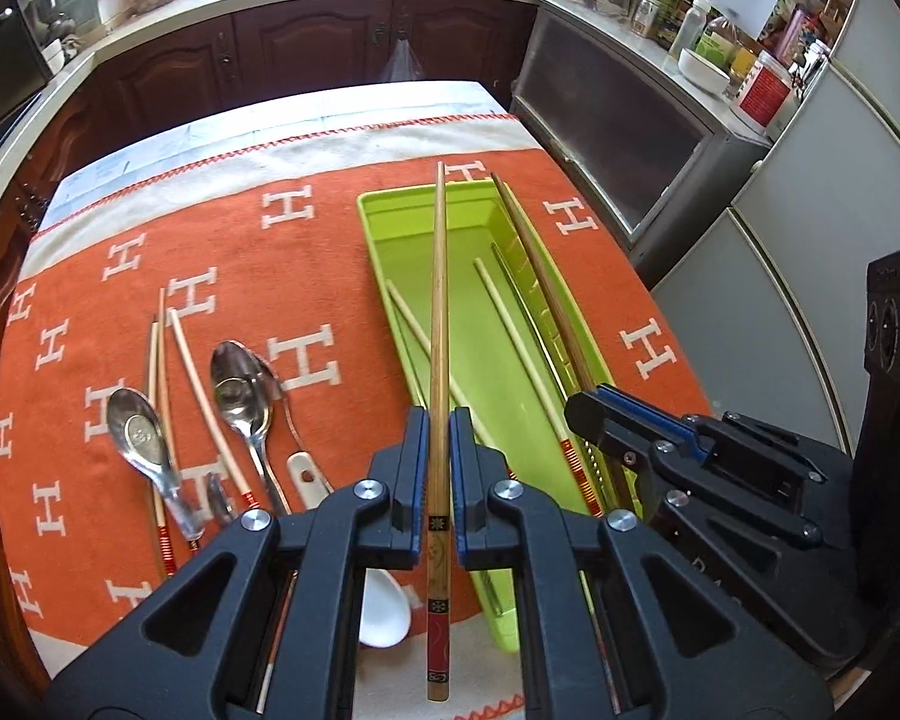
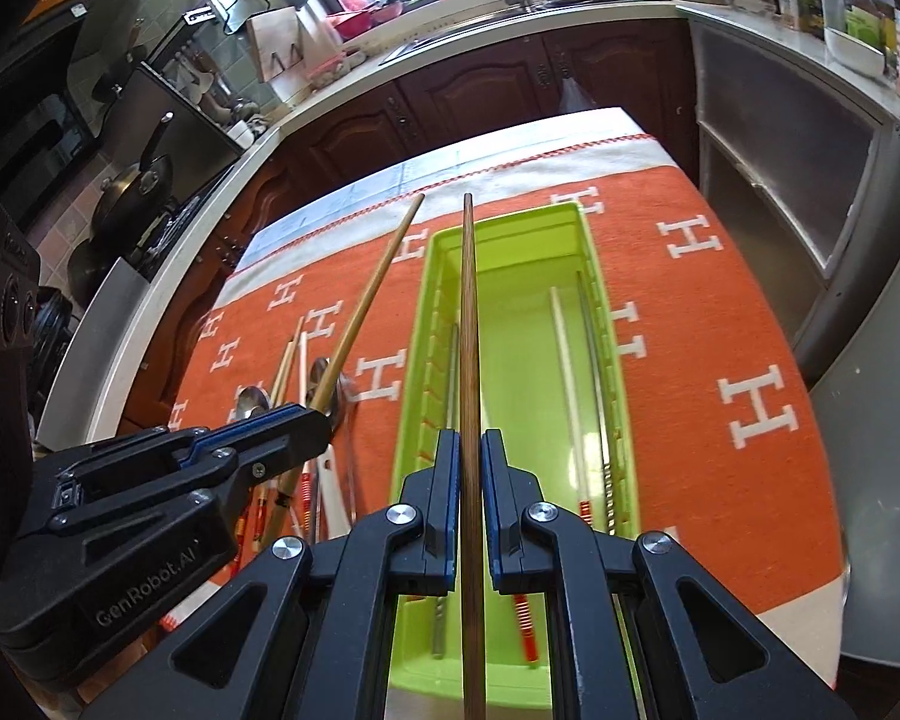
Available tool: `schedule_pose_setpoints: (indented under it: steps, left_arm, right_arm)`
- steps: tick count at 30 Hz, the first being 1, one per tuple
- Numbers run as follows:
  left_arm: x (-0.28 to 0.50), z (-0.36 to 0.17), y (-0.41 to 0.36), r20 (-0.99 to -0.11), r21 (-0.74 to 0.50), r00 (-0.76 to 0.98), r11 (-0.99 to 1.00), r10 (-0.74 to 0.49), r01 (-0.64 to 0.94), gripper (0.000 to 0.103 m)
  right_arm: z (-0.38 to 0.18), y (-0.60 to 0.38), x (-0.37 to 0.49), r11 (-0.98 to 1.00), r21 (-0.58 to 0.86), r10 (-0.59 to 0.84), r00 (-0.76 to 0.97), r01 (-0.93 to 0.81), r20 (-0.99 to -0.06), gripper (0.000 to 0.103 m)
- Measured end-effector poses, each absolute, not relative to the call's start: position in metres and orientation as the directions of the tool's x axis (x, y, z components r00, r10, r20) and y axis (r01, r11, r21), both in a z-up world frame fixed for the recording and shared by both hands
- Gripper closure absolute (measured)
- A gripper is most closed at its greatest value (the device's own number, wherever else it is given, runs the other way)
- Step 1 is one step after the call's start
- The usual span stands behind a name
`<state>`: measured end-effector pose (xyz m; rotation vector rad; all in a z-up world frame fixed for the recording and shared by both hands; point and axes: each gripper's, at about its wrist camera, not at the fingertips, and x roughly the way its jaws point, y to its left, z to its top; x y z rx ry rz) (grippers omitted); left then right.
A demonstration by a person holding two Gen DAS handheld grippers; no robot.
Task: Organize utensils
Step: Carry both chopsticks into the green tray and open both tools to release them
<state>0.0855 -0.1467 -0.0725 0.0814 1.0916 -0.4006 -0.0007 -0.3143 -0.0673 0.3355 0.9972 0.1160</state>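
Observation:
In the left wrist view my left gripper [image 1: 438, 420] is shut on a pale bamboo chopstick [image 1: 438, 300] with a red and black patterned end. It points out over the green tray [image 1: 369, 240]. Beside it on the right, my right gripper [image 1: 582, 414] holds a dark brown chopstick [image 1: 540, 276] along the tray's right wall. In the right wrist view the right gripper [image 2: 468, 438] is shut on that dark chopstick [image 2: 468, 330] above the tray [image 2: 510, 222]. The left gripper [image 2: 306, 423] and its pale chopstick [image 2: 378, 282] are at the left. Pale chopsticks [image 2: 564, 360] lie in the tray.
Left of the tray, on the orange H-patterned cloth [image 1: 570, 180], lie metal spoons [image 1: 240, 390], loose chopsticks [image 1: 198, 378] and a white ceramic spoon [image 1: 384, 612]. Dark wooden cabinets [image 1: 306, 48] and a counter stand beyond the table. A grey cupboard [image 1: 618, 120] is close at the right.

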Motion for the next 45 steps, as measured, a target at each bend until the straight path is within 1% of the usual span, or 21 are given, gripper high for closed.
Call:
schedule_pose_setpoints:
  steps: [7, 13, 20, 23, 24, 26, 30, 32, 34, 36, 38, 42, 45]
  left_arm:
    - [0.102, -0.089, -0.166, -0.891, -0.136, 0.363, 0.923, -0.273, 0.36, 0.098]
    - [0.117, -0.106, -0.171, -0.903, -0.162, 0.325, 0.925, -0.28, 0.345, 0.098]
    - [0.123, -0.115, -0.172, -0.909, -0.165, 0.311, 0.924, -0.278, 0.345, 0.098]
    - [0.12, -0.113, -0.172, -0.91, -0.153, 0.313, 0.921, -0.273, 0.357, 0.096]
    - [0.118, -0.112, -0.171, -0.909, -0.148, 0.317, 0.922, -0.27, 0.359, 0.095]
    - [0.115, -0.11, -0.168, -0.908, -0.132, 0.329, 0.923, -0.258, 0.361, 0.093]
    - [0.108, -0.106, -0.158, -0.906, -0.126, 0.339, 0.926, -0.253, 0.356, 0.085]
    - [0.104, -0.103, -0.152, -0.903, -0.124, 0.349, 0.928, -0.253, 0.352, 0.081]
    - [0.1, -0.1, -0.145, -0.9, -0.118, 0.36, 0.931, -0.247, 0.344, 0.075]
    - [0.097, -0.096, -0.136, -0.895, -0.119, 0.371, 0.935, -0.246, 0.333, 0.072]
    - [0.093, -0.092, -0.127, -0.891, -0.119, 0.382, 0.939, -0.244, 0.323, 0.072]
    - [0.087, -0.084, -0.111, -0.883, -0.117, 0.405, 0.946, -0.238, 0.302, 0.071]
    - [0.08, -0.079, -0.101, -0.876, -0.106, 0.424, 0.951, -0.228, 0.292, 0.071]
  right_arm:
    - [-0.076, -0.33, 0.012, 0.945, 0.316, 0.223, 0.534, 0.088, -0.816, 0.096]
    - [-0.087, -0.328, 0.024, 0.951, 0.294, 0.204, 0.512, 0.1, -0.835, 0.096]
    - [-0.103, -0.327, 0.033, 0.948, 0.297, 0.209, 0.476, 0.117, -0.854, 0.095]
    - [-0.109, -0.327, 0.036, 0.944, 0.304, 0.214, 0.465, 0.126, -0.859, 0.088]
    - [-0.111, -0.327, 0.037, 0.944, 0.304, 0.215, 0.464, 0.126, -0.859, 0.082]
    - [-0.111, -0.325, 0.035, 0.946, 0.301, 0.213, 0.466, 0.122, -0.859, 0.081]
    - [-0.112, -0.319, 0.03, 0.952, 0.288, 0.208, 0.466, 0.107, -0.86, 0.078]
    - [-0.11, -0.316, 0.027, 0.955, 0.279, 0.204, 0.467, 0.098, -0.861, 0.076]
    - [-0.107, -0.311, 0.023, 0.96, 0.264, 0.192, 0.476, 0.088, -0.858, 0.071]
    - [-0.103, -0.307, 0.02, 0.966, 0.247, 0.176, 0.49, 0.082, -0.854, 0.067]
    - [-0.099, -0.302, 0.015, 0.969, 0.233, 0.163, 0.5, 0.08, -0.851, 0.064]
    - [-0.088, -0.29, 0.004, 0.976, 0.204, 0.135, 0.523, 0.075, -0.841, 0.055]
    - [-0.081, -0.279, -0.003, 0.98, 0.188, 0.127, 0.536, 0.062, -0.835, 0.053]
